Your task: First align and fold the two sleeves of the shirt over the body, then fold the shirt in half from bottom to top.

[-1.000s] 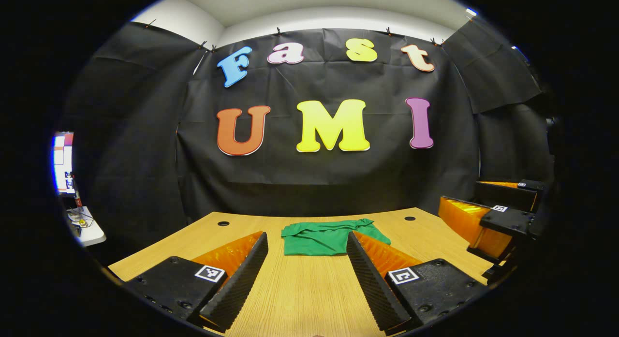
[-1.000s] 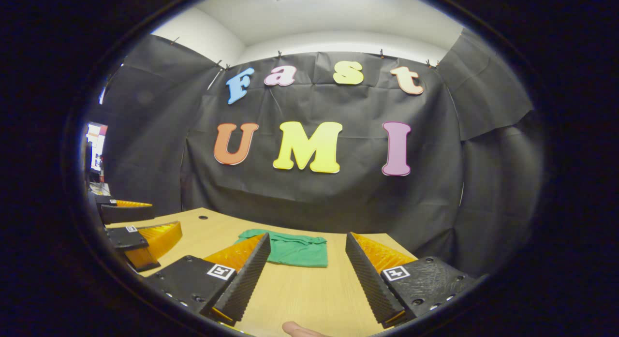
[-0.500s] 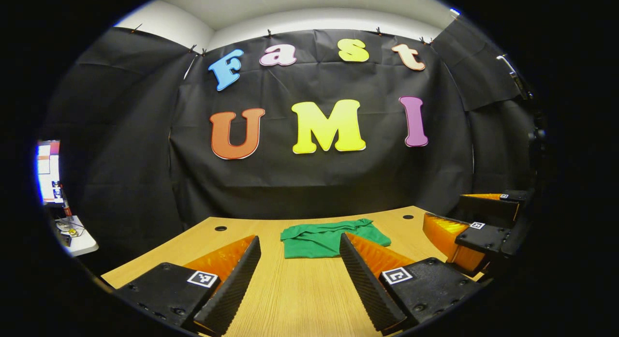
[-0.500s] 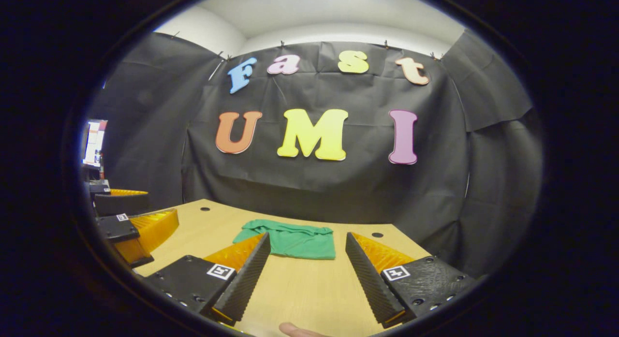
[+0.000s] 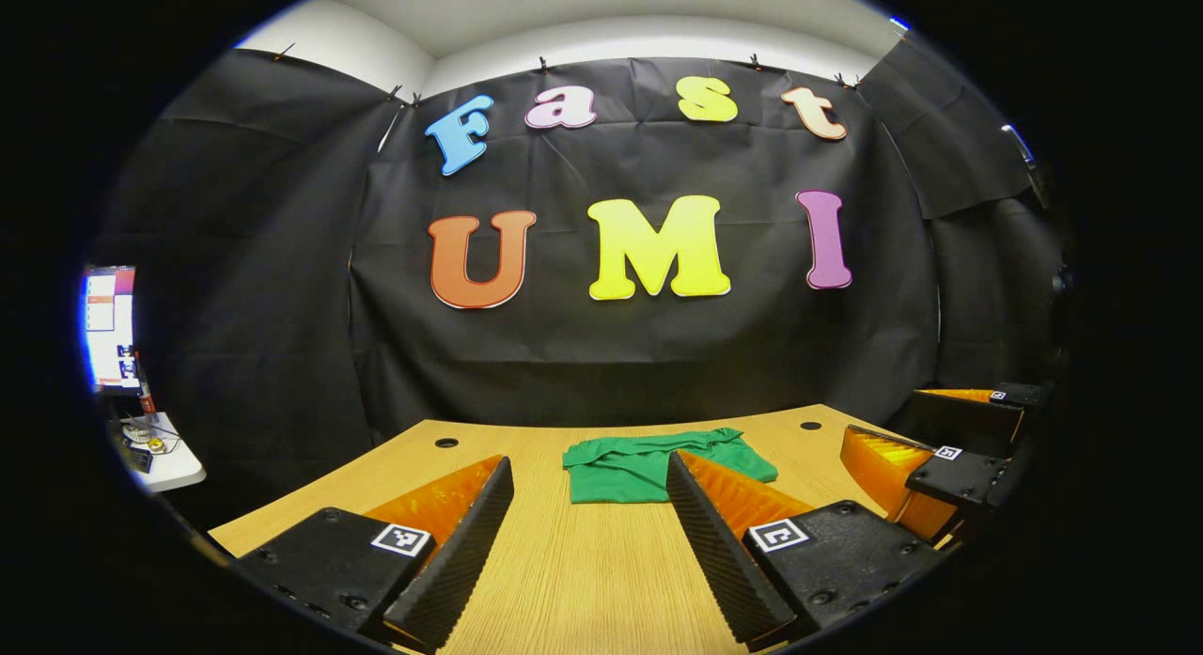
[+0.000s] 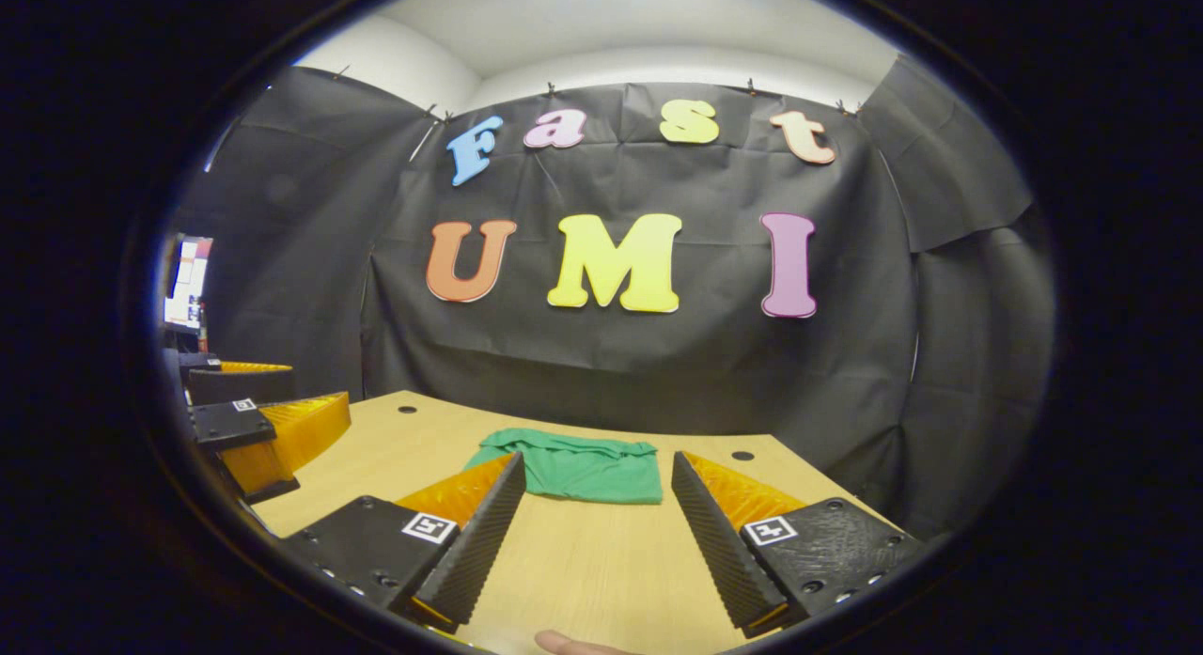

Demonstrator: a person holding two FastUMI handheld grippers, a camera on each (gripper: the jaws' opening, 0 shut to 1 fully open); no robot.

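Green shirt (image 5: 648,465) lies folded in a compact bundle on the wooden table (image 5: 573,580) — toward 12 o'clock from both grippers, well apart from them. Left gripper (image 5: 587,491) and right gripper (image 6: 594,481) both hover with fingers spread wide, gripping nothing.

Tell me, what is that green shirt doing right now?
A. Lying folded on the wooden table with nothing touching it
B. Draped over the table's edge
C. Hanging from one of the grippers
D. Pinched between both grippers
A: the green shirt lies as a compact folded bundle on the wooden table, while the left gripper and right gripper sit open, short of it.
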